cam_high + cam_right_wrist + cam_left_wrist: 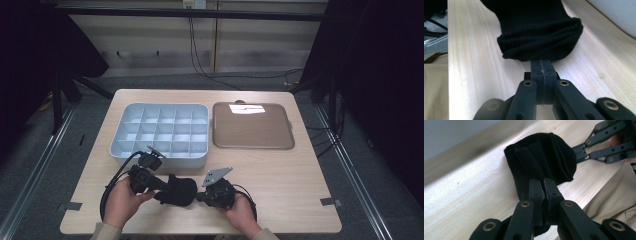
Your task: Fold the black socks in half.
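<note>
Left gripper [161, 186] has its jaws pinched tight on the black sock [176, 191], a bunched, ribbed knit bundle lying on the wooden table [280, 175] near its front edge. Right gripper [201, 195] is clamped on the sock's thick folded cuff, jaws fully closed. Just behind sits the pale divided organizer box [159, 131]; farther right, a brown tray [252, 125]. Bare wood stretches right of the hands.

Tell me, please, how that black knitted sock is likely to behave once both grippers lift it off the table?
The black sock looks soft and ribbed, so it will probably sag between the left gripper and the right gripper. It seems light for its size. The knit surface should resist slipping.
</note>
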Available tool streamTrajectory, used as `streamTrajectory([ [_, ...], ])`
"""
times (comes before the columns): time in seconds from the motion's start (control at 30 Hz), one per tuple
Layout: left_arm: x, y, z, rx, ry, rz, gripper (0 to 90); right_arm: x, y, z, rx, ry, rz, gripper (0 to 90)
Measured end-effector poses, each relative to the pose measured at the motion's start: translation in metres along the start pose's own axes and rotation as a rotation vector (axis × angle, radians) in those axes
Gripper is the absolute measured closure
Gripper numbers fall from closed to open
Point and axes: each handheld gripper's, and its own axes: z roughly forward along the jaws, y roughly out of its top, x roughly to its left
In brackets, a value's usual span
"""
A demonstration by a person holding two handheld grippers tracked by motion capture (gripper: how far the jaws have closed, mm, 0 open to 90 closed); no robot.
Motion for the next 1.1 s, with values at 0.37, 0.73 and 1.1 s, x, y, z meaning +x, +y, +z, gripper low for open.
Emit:
streamTrajectory([
  [0.37, 0.007, 0.0, -0.002, 0.0, 0.004, -0.014, 86.2, -0.009, -0.003, -0.009, 0.006, -0.022, 0.009, 90.0],
  [0.73, 0.01, 0.002, -0.003, 0.006, 0.007, -0.016, 86.0, -0.024, 0.003, 0.0, -0.018, -0.029, 0.044, 90.0],
  [1.1, -0.007, 0.011, 0.005, 0.018, -0.003, 0.02, 86.0, -0.016, 0.004, 0.003, -0.015, -0.007, 0.029, 90.0],
])
